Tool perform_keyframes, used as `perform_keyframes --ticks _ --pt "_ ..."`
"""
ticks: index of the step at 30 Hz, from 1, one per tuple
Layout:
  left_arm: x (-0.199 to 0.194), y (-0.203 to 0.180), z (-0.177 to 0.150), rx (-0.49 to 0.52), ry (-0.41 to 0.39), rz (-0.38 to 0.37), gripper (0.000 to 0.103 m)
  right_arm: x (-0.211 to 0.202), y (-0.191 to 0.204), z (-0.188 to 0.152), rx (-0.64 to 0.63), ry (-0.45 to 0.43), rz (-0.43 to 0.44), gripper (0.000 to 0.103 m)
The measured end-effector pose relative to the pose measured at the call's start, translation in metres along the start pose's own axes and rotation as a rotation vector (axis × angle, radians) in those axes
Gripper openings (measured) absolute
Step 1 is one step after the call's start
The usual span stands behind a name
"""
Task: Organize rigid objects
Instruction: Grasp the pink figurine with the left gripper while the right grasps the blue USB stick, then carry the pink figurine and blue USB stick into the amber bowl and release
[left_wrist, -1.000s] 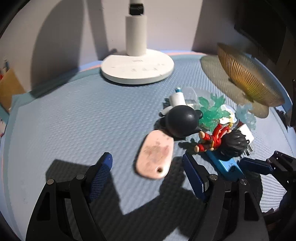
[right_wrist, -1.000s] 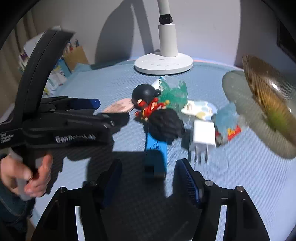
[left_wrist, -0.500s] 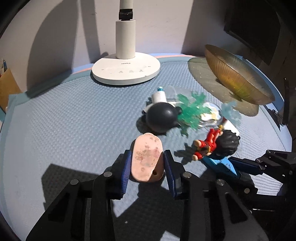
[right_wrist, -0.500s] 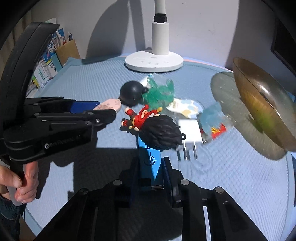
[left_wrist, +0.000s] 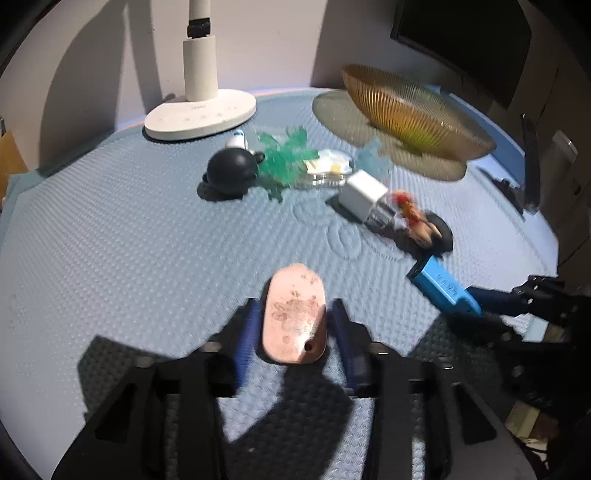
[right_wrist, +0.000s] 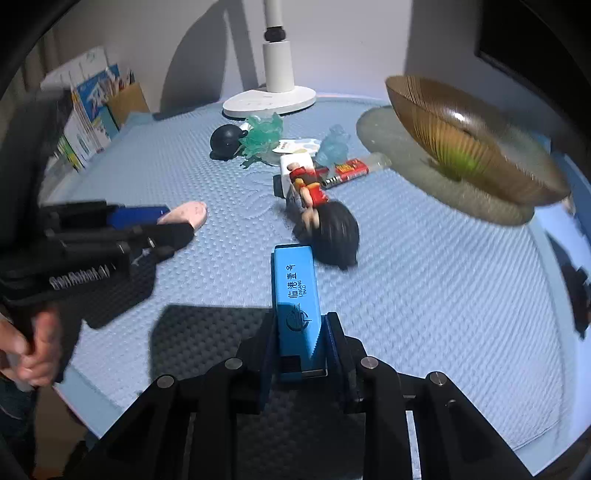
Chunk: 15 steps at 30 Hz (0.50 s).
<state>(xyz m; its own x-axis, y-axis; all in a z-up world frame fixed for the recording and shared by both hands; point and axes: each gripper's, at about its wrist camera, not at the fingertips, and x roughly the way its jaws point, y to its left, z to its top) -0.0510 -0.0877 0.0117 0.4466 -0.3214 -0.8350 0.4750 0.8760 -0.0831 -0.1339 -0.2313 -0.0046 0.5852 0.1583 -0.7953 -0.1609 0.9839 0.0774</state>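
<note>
My left gripper (left_wrist: 293, 332) is shut on a pink oval tag (left_wrist: 294, 319) and holds it over the blue mat. My right gripper (right_wrist: 299, 354) is shut on a blue rectangular block (right_wrist: 296, 299), also seen in the left wrist view (left_wrist: 441, 288). A red doll with black hair (right_wrist: 325, 218) lies just beyond the block. A white plug (left_wrist: 364, 194), a black ball (left_wrist: 232, 171), green plastic pieces (left_wrist: 286, 162) and a red lighter (right_wrist: 347, 171) lie mid-table. An amber ribbed bowl (left_wrist: 410, 110) stands at the back right.
A white lamp base (left_wrist: 201, 114) stands at the back. Books and a cardboard box (right_wrist: 96, 107) stand off the table's left side. The blue textured mat (left_wrist: 110, 229) covers the round table. The left gripper shows in the right wrist view (right_wrist: 155, 221).
Both grippers pulled back from the pile with the objects they closed on half a second ago. The doll slid off the blue block and lies on the mat.
</note>
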Motion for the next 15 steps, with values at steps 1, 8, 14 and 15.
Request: perform_keyframes --ticks 1,8,14,15 --pt "0.001 -0.002 0.000 0.006 -0.006 0.014 0.046 0.001 -0.004 0.001 0.030 -0.007 0.014 0.028" --pt "0.005 -0.009 0.003 0.037 -0.014 0.070 0.039 0.011 0.022 0.011 -0.081 -0.047 -0.099 0.026" --pt "-0.015 -0.027 0.012 0.068 -0.072 0.018 0.032 -0.011 0.017 0.010 -0.068 -0.059 0.036 0.023" --pt "-0.024 -0.031 0.022 0.074 -0.103 0.002 0.032 -0.021 0.009 0.013 -0.051 -0.084 0.033 0.023"
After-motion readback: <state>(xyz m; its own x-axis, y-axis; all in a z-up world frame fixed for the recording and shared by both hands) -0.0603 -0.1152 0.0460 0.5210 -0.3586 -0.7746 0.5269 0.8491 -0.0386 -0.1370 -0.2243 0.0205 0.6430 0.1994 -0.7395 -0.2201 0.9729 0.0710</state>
